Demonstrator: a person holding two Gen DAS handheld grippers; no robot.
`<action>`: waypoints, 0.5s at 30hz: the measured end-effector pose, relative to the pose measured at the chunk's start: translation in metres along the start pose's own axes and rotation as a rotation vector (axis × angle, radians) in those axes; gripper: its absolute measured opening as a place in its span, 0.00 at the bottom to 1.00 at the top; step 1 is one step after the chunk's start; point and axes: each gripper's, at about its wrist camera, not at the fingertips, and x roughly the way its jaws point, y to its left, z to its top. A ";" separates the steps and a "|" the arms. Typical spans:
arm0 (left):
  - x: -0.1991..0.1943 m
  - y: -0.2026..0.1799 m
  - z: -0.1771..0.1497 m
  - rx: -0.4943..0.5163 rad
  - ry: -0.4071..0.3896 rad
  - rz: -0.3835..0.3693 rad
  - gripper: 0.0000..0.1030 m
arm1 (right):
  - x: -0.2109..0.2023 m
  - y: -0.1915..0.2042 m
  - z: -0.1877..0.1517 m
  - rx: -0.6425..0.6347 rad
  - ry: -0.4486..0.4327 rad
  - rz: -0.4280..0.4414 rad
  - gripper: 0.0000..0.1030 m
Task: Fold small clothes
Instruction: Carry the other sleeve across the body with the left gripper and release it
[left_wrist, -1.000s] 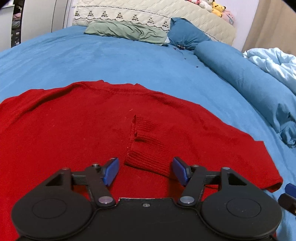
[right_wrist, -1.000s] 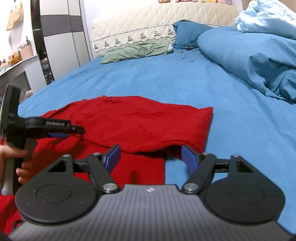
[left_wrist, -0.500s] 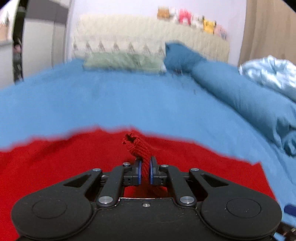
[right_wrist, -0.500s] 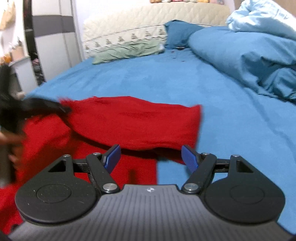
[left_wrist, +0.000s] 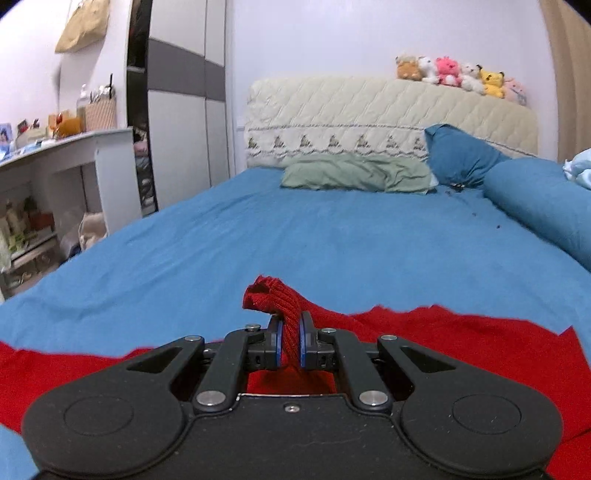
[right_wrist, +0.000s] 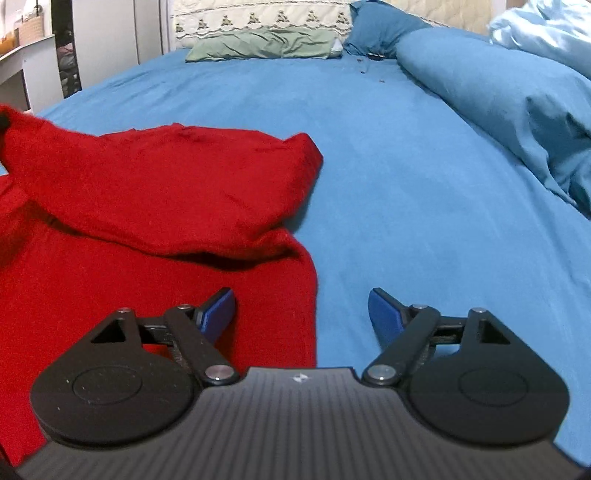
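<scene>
— So, why was your left gripper pinched onto the ribbed cuff?

— I had it clamped there so the sleeve of the red sweater lifted off the body, ready, I judged, to fold across. The sweater lay spread on the blue bedsheet at the near edge.

— And your right gripper?

— Spread wide, holding nothing, hovering over the sweater's right edge.

— Any baskets or boxes?

— None on the bed that I could see.

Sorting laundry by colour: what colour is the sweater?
Solid red sweater; clearest in the right wrist view.
</scene>
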 end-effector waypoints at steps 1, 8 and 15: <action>0.000 0.001 -0.002 -0.002 0.006 0.005 0.08 | 0.003 0.001 0.003 -0.007 -0.002 -0.002 0.92; -0.004 0.011 -0.016 -0.004 0.029 0.029 0.08 | 0.015 -0.006 0.020 -0.033 -0.040 -0.157 0.89; -0.003 0.024 -0.047 0.033 0.143 0.090 0.26 | 0.008 -0.029 0.000 0.056 0.006 -0.130 0.89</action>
